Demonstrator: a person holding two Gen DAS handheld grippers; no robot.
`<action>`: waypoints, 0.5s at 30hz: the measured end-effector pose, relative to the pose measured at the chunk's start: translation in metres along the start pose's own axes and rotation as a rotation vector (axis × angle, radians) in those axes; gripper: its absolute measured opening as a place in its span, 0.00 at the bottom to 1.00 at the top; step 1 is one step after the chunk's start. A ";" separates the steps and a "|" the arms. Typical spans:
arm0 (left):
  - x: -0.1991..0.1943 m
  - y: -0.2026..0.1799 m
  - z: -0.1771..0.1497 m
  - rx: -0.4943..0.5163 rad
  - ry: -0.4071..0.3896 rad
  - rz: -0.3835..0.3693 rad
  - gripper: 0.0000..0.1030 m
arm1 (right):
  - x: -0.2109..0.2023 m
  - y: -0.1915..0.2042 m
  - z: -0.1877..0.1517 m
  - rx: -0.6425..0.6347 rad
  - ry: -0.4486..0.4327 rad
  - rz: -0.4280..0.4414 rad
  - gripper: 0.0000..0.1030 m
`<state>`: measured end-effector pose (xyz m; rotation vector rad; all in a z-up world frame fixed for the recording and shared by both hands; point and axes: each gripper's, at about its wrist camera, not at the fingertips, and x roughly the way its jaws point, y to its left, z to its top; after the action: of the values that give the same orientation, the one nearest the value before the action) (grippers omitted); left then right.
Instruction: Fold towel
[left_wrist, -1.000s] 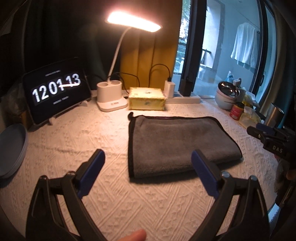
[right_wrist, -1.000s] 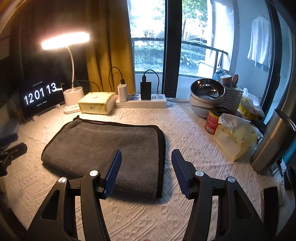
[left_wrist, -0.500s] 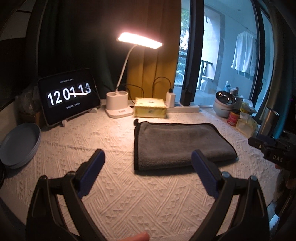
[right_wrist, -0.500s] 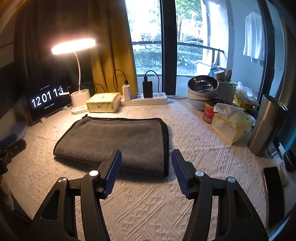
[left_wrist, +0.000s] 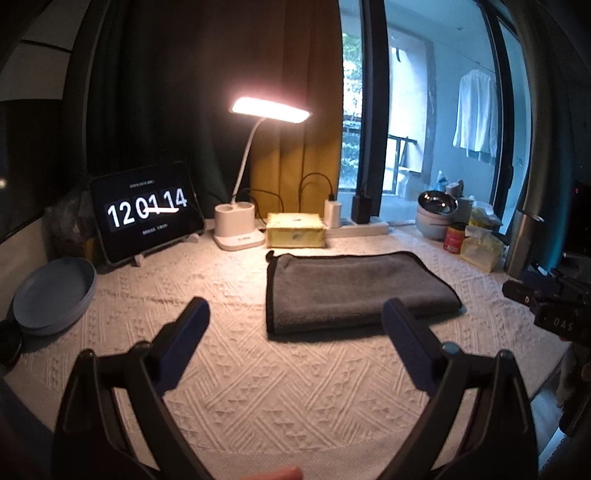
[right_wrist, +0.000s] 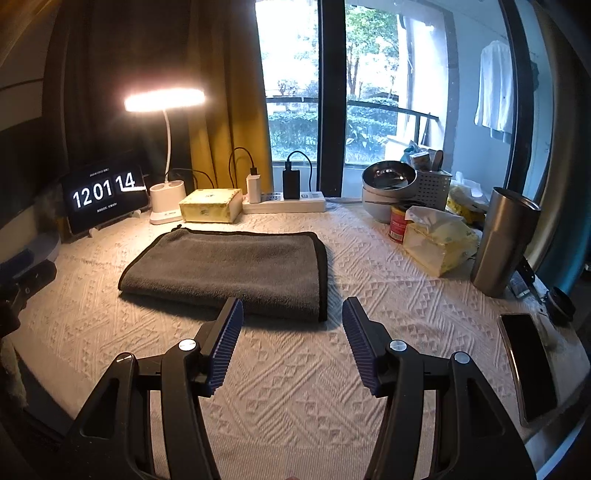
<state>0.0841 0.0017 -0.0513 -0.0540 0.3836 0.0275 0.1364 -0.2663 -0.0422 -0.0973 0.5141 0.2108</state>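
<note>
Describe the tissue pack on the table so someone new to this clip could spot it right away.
Start at the tall steel tumbler on the right side of the white textured tablecloth. Just left of it lies the tissue pack, with the red can behind it. It is the only soft, pale yellow package there, with a white tissue sticking out of its top.

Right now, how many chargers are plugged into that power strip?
2: a white charger at the left end of the power strip and a black charger beside it. Others may be hidden.

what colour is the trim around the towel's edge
Black, bordering the grey towel; it shows best in the right wrist view, along the towel's right side.
</note>
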 end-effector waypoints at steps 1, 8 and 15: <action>-0.003 -0.001 -0.001 0.000 -0.008 -0.001 0.93 | -0.004 0.001 -0.002 -0.004 -0.008 0.001 0.57; -0.023 -0.009 -0.008 0.019 -0.062 -0.015 0.93 | -0.031 0.009 -0.010 -0.052 -0.074 -0.014 0.57; -0.045 -0.013 -0.004 0.019 -0.157 -0.011 0.93 | -0.050 0.011 -0.013 -0.039 -0.141 -0.022 0.57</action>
<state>0.0414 -0.0124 -0.0380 -0.0345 0.2268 0.0174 0.0855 -0.2661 -0.0292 -0.1255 0.3685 0.2044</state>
